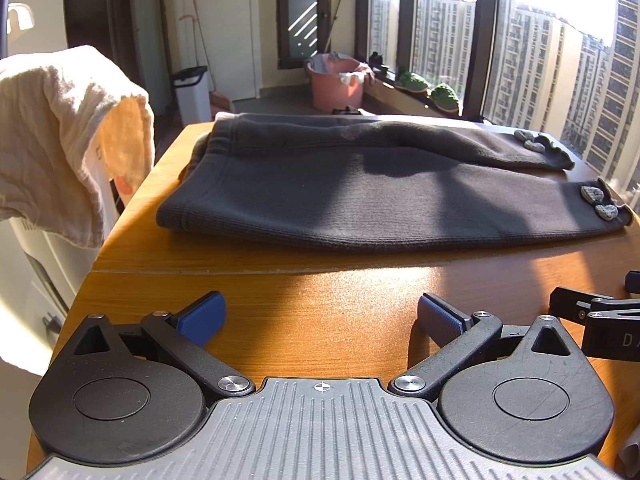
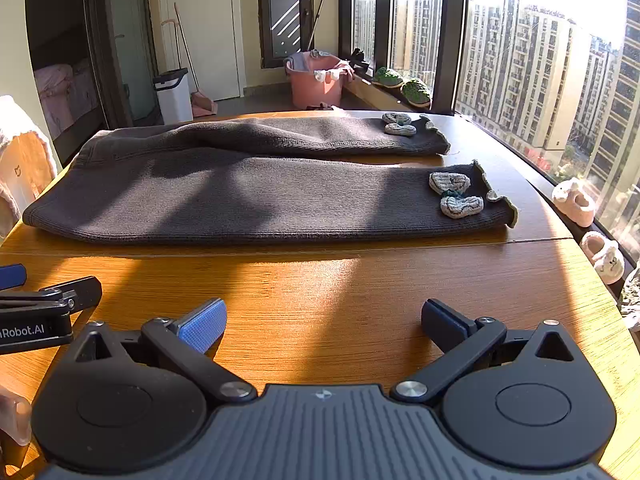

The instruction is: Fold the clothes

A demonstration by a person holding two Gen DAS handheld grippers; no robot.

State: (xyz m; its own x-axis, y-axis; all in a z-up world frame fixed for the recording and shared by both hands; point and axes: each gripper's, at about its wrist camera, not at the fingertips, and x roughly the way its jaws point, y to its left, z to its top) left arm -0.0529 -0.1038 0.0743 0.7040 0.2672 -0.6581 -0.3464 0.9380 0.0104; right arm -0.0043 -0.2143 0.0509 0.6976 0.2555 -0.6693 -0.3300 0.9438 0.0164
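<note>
A pair of dark grey knit trousers [image 1: 340, 196] lies flat across the far half of the wooden table [image 1: 320, 296], waistband at the left, two legs running right, with knitted bows [image 2: 456, 192] near the cuffs. It also shows in the right wrist view [image 2: 248, 196]. My left gripper [image 1: 320, 320] is open and empty over the near table, short of the trousers. My right gripper [image 2: 324, 326] is open and empty, to the right of the left one. Part of the right gripper [image 1: 592, 316] shows in the left view.
A white cloth [image 1: 60, 132] hangs over a chair at the table's left. Small white shoes [image 2: 576, 200] sit on the sill at the right by the window. A pink tub [image 2: 316, 80] and a white bin [image 2: 174, 94] stand on the floor beyond.
</note>
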